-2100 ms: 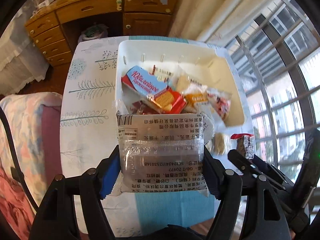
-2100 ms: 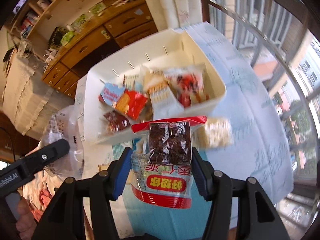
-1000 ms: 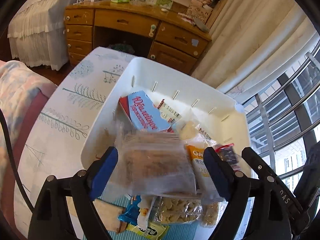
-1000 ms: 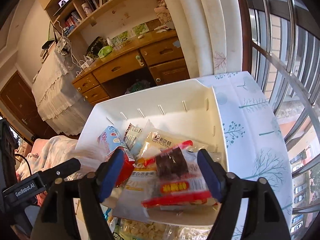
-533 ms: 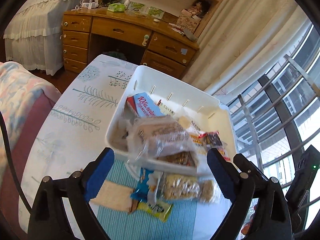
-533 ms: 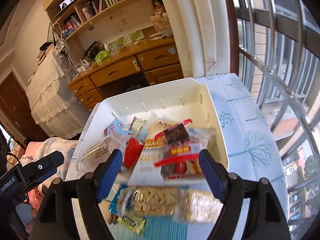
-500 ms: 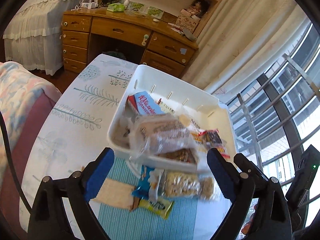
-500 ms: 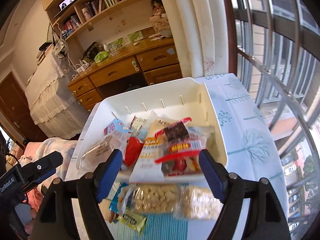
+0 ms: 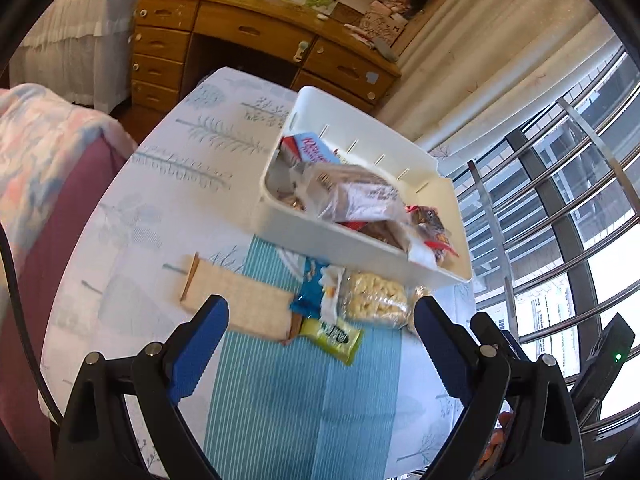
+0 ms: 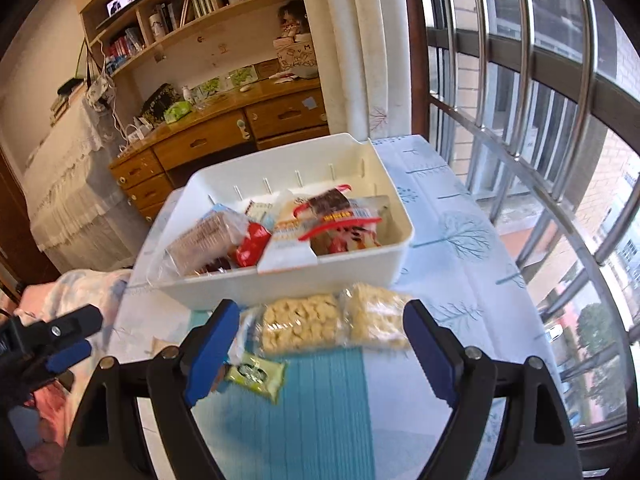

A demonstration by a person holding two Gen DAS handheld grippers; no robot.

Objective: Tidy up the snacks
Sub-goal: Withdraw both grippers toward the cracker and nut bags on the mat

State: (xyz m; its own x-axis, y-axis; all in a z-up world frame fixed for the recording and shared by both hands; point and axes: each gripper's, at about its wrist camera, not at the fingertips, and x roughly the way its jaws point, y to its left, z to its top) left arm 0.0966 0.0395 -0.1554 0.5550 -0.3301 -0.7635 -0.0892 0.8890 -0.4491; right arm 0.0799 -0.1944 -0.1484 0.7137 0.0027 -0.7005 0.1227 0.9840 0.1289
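Note:
A white bin (image 9: 348,248) (image 10: 288,286) on the table holds several snack packs, among them a clear-wrapped brown pack (image 9: 348,194) (image 10: 204,240) and a red-edged dark pack (image 10: 336,208). In front of the bin lie a puffed-snack bag (image 9: 374,300) (image 10: 302,324), a second pale bag (image 10: 374,318), a green pack (image 9: 332,338) (image 10: 256,376), a blue pack (image 9: 314,290) and a tan cracker pack (image 9: 236,306). My left gripper (image 9: 320,344) is open and empty above the loose snacks. My right gripper (image 10: 320,340) is open and empty over the puffed-snack bags.
The table has a tree-print cloth (image 9: 160,184) and a teal striped mat (image 9: 304,408) (image 10: 304,420). A wooden desk (image 9: 248,36) stands behind. Window bars (image 10: 520,120) run along the right. A bed (image 9: 36,140) lies at the left. The left gripper shows in the right wrist view (image 10: 60,340).
Both grippers have let their packs go into the bin, opened and pulled back from it. The loose snacks in front of the bin now lie between the open fingers.

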